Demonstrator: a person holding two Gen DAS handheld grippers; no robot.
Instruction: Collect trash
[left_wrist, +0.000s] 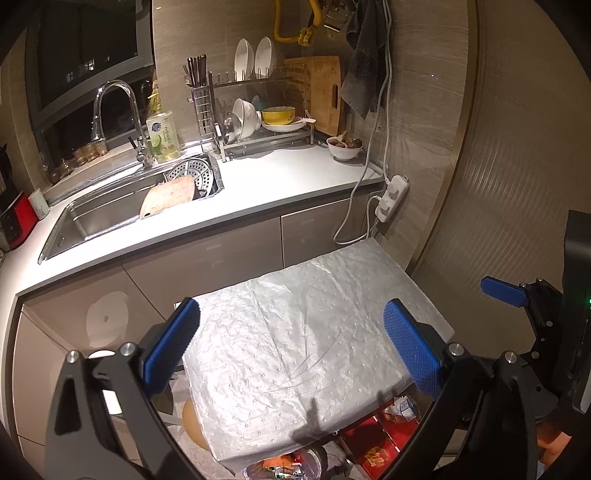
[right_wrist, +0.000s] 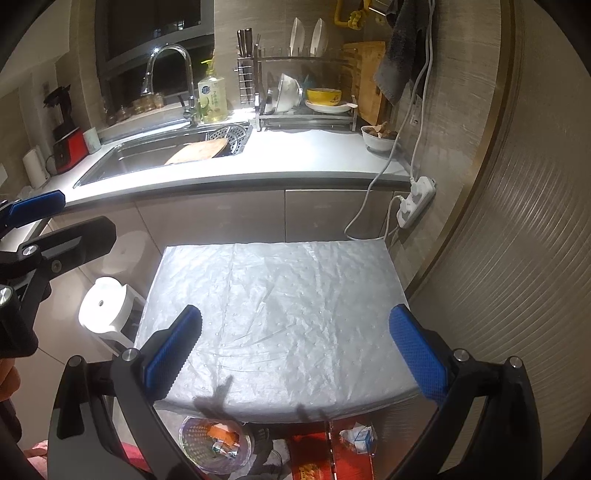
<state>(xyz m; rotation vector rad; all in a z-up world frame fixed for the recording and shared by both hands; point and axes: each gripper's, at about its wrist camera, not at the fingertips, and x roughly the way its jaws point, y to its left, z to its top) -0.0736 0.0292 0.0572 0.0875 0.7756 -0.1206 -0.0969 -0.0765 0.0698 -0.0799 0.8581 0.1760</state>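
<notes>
A small table covered with crinkled silver plastic sheet (left_wrist: 295, 332) (right_wrist: 280, 306) fills the lower middle of both views; its top is bare. My left gripper (left_wrist: 291, 347) hovers open above it, blue pads wide apart, nothing between them. My right gripper (right_wrist: 295, 350) is likewise open over the sheet. On the floor under the table's near edge sits a round clear bowl holding wrappers and scraps (right_wrist: 218, 443) (left_wrist: 288, 469), beside a small crumpled white-blue carton (right_wrist: 358, 439) (left_wrist: 404, 406) lying on a red box (right_wrist: 314, 461).
A kitchen counter (right_wrist: 295, 158) with a sink (right_wrist: 155, 155), dish rack (right_wrist: 306, 92) and a bowl (right_wrist: 376, 138) stands behind the table. A power strip (right_wrist: 415, 201) with cords hangs at the right wall. A white paper roll (right_wrist: 103, 304) stands left of the table.
</notes>
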